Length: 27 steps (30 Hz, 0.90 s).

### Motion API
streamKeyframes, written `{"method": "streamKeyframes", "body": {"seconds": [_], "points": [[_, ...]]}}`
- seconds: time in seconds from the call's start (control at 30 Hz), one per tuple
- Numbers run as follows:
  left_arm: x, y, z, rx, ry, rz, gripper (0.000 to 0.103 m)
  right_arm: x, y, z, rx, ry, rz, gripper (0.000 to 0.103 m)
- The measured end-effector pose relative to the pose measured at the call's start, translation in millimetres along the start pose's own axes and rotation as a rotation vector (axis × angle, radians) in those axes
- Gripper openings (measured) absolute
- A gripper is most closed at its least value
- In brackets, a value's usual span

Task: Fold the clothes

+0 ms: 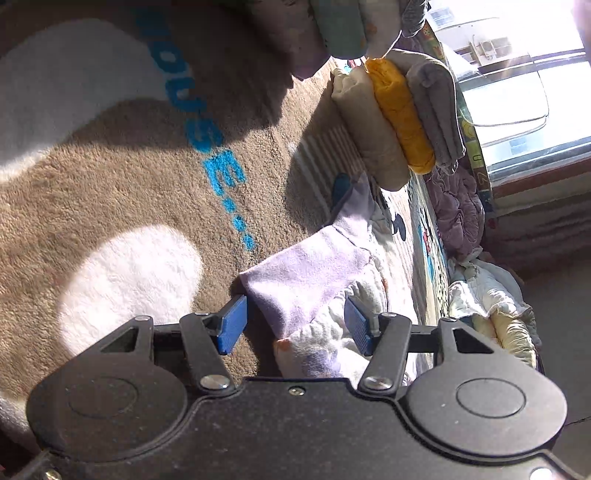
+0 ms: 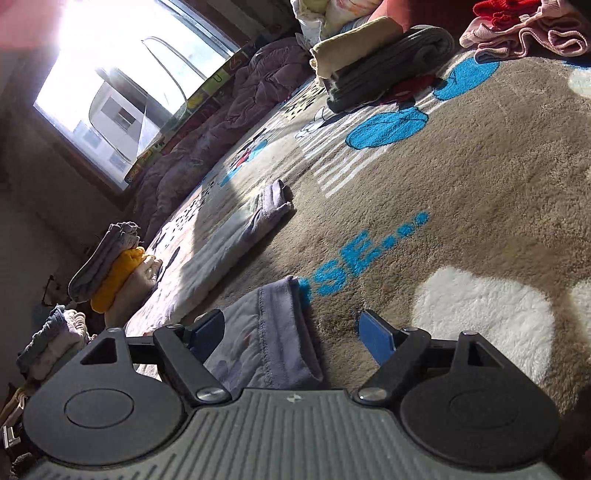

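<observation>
A lilac garment (image 1: 306, 273) with white fleecy lining lies on a tan plush rug (image 1: 129, 177) with blue lettering. In the left wrist view my left gripper (image 1: 295, 325) is open. Its blue pads (image 1: 232, 326) stand on either side of the garment's near end without pressing it. In the right wrist view the same lilac garment (image 2: 266, 332) stretches away across the rug (image 2: 461, 206) to a folded far end. My right gripper (image 2: 291, 334) is open wide. The hemmed edge lies between its fingers, close to the left pad (image 2: 207, 330), and nothing is gripped.
A folded stack of beige, yellow and grey clothes (image 1: 399, 114) stands at the rug's edge, seen also as the stack (image 2: 114, 269). A beige and dark grey stack (image 2: 384, 70), pink and red clothes (image 2: 524, 29), a purple quilt (image 2: 221, 122) and a bright window (image 2: 129, 81) lie beyond.
</observation>
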State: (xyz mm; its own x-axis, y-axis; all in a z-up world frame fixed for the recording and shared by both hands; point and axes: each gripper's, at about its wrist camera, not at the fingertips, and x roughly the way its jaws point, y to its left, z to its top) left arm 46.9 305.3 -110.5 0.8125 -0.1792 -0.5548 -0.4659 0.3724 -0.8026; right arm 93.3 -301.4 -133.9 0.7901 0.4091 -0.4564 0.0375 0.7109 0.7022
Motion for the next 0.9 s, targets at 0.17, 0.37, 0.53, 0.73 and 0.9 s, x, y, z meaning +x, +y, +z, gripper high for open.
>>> {"method": "streamKeyframes", "body": {"seconds": [0.17,0.37,0.53,0.73,0.9], "points": [[13,11,-7,-0.101,-0.069,-0.081,0.057,6,5,-10,-0.041,0.016,0.022,0.066],[15,-1,-18,-0.056,-0.119,-0.093,0.009,17,13,-21,-0.052,0.043,0.056,0.026],[19,-102,-100,0.910,-0.276,0.109,0.006,11,13,-22,-0.029,-0.006,0.064,0.023],[75,-119,-179,1.512,-0.299,0.376,0.005,13,11,-24,-0.016,-0.007,0.051,0.023],[58,-116,-142,1.306,-0.312,0.342,0.003,14,10,-26,-0.006,-0.008,0.040,0.025]]}}
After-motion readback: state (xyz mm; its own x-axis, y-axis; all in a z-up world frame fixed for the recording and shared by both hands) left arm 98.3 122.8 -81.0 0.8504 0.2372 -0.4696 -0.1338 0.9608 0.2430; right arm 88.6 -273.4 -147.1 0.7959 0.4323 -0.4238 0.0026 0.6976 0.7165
